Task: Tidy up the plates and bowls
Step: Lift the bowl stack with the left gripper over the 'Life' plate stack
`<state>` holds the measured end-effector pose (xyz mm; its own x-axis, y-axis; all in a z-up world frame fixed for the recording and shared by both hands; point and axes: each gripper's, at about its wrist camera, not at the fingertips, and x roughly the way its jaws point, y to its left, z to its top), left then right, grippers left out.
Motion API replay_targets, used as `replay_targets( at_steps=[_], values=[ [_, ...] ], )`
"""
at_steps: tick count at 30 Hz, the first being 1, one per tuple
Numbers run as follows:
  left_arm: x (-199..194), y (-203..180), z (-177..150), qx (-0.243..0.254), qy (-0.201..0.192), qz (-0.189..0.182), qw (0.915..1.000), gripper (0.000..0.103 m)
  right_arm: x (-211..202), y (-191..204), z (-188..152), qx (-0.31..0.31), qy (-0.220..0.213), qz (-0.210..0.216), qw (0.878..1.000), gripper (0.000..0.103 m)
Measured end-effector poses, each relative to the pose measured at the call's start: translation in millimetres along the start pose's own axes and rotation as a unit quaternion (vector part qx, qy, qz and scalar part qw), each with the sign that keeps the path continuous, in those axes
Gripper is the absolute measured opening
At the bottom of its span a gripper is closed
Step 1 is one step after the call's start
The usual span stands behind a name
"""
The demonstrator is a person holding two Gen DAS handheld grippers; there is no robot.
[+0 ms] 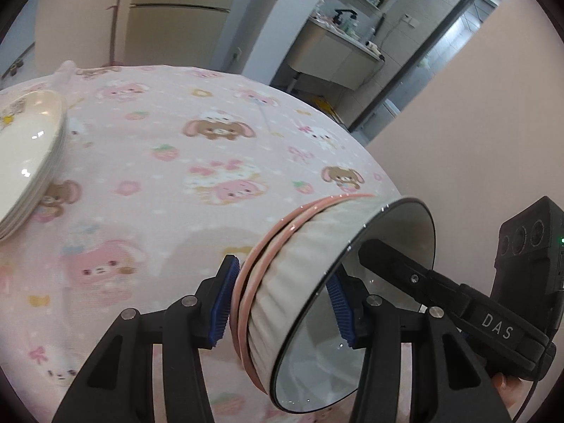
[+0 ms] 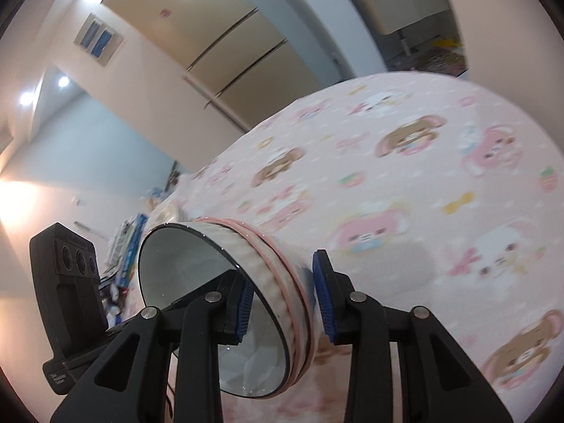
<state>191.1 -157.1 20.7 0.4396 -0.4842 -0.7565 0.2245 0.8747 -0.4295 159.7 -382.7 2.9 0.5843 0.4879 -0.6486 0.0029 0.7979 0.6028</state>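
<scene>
A stack of nested bowls (image 1: 292, 275) hangs tilted on its side above the table: a white ribbed bowl with a dark rim sits inside pink-rimmed bowls. My left gripper (image 1: 282, 305) is shut on the stack's wall, one blue pad outside and one inside. In the right wrist view the same bowl stack (image 2: 253, 257) is clamped by my right gripper (image 2: 283, 306) on the opposite side of the rim. One black finger (image 1: 387, 257) of the right gripper reaches into the bowl. A pile of cream plates (image 1: 28, 148) rests on the table at the far left.
The table wears a pink cartoon-print cloth (image 1: 176, 148) and its rounded edge drops off at the right. Boxes and clutter (image 2: 130, 243) lie beyond the plates (image 2: 165, 213). A fridge (image 2: 225, 46) and a sink counter (image 1: 338, 42) stand behind the table.
</scene>
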Motion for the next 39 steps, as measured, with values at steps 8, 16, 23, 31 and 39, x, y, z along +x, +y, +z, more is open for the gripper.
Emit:
replay_targets(
  at_steps=[8, 16, 23, 31, 39],
  values=[
    [-51, 69, -7, -0.038, -0.032, 0.027, 0.9984, 0.052, 49, 59, -24, -0.029, 0.054, 0.017, 0.998, 0.032],
    [-73, 134, -22, -0.075, -0.030, 0.051, 0.9955, 0.052, 101, 103, -54, -0.051, 0.093, 0.021, 0.994, 0.032],
    [-77, 155, -22, -0.090, -0.038, 0.030, 0.9948, 0.051, 109, 111, -58, -0.066, 0.093, 0.008, 0.993, 0.032],
    [-74, 164, -17, -0.104, -0.045, -0.007, 0.9936, 0.051, 116, 107, -56, -0.067, 0.110, 0.022, 0.991, 0.039],
    [-70, 176, -15, -0.115, -0.031, -0.001, 0.9928, 0.051, 128, 107, -61, -0.066, 0.138, 0.014, 0.988, 0.047]
  ],
)
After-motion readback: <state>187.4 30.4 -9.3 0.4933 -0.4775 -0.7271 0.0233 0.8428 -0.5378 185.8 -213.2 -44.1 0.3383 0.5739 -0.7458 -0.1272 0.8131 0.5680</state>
